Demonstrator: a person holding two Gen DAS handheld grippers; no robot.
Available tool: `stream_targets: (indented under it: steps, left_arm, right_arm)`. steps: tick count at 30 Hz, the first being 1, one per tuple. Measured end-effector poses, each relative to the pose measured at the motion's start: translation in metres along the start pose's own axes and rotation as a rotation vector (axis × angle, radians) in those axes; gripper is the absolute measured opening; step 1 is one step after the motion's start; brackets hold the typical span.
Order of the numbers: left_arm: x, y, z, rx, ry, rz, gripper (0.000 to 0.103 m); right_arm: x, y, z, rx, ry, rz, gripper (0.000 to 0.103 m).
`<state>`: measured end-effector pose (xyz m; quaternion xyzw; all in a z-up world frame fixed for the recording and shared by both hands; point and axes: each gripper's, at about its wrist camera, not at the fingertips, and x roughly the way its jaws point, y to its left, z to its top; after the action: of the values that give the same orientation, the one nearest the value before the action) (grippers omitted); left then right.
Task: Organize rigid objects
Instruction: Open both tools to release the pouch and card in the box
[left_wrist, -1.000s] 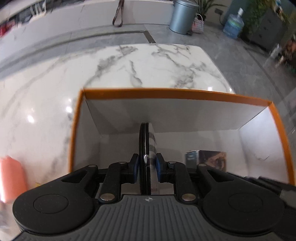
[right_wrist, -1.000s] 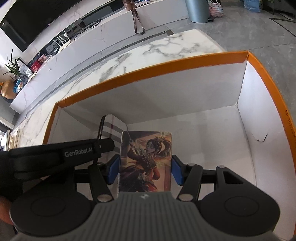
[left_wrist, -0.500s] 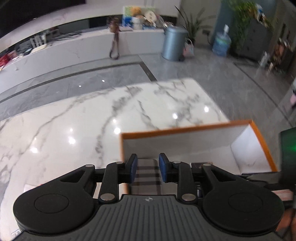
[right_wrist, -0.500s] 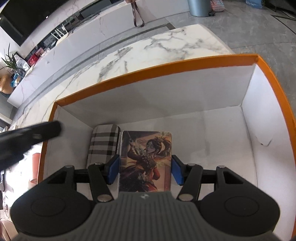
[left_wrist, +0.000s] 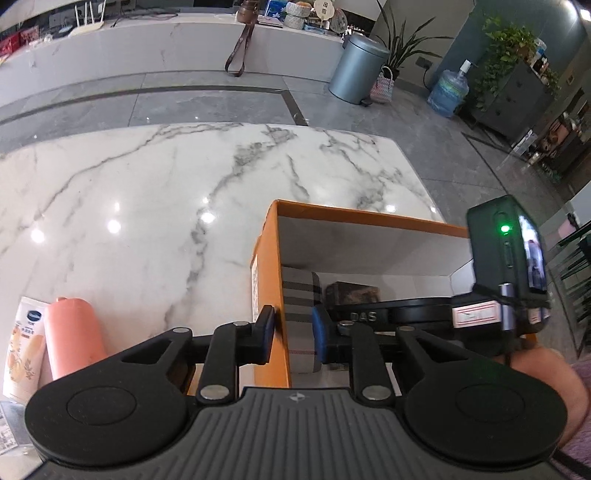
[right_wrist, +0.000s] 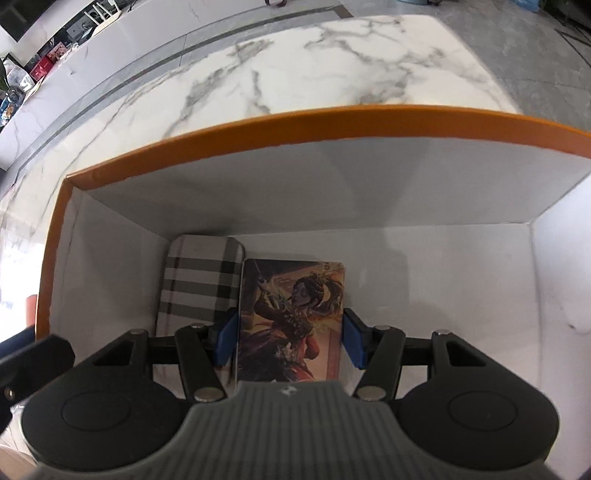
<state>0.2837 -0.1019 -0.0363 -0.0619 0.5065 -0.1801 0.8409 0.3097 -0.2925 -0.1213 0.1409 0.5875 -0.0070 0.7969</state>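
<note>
Right gripper half open, pads gripping the picture box low inside the orange box, beside the plaid case in its left corner. Left gripper empty, jaws narrowly apart, just closing, above the box's left wall.

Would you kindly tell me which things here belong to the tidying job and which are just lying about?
Part of the job:
orange box
plaid case, in the box
picture box, between the right gripper's pads
pink bottle and cream tube, on the marble table

Just lying about:
bin
water jug
plants
</note>
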Motion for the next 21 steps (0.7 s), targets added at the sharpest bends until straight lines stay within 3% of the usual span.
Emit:
stream_targets:
  steps: [14, 21]
  left_arm:
    - [0.004, 0.007, -0.004, -0.028, -0.009, -0.015, 0.022]
    - [0.003, 0.009, -0.005, -0.043, -0.015, -0.018, 0.022]
  right_arm:
    - [0.003, 0.012, 0.009, -0.076, -0.051, -0.024, 0.061]
    - [-0.008, 0.001, -0.002, -0.099, -0.015, 0.044, 0.066]
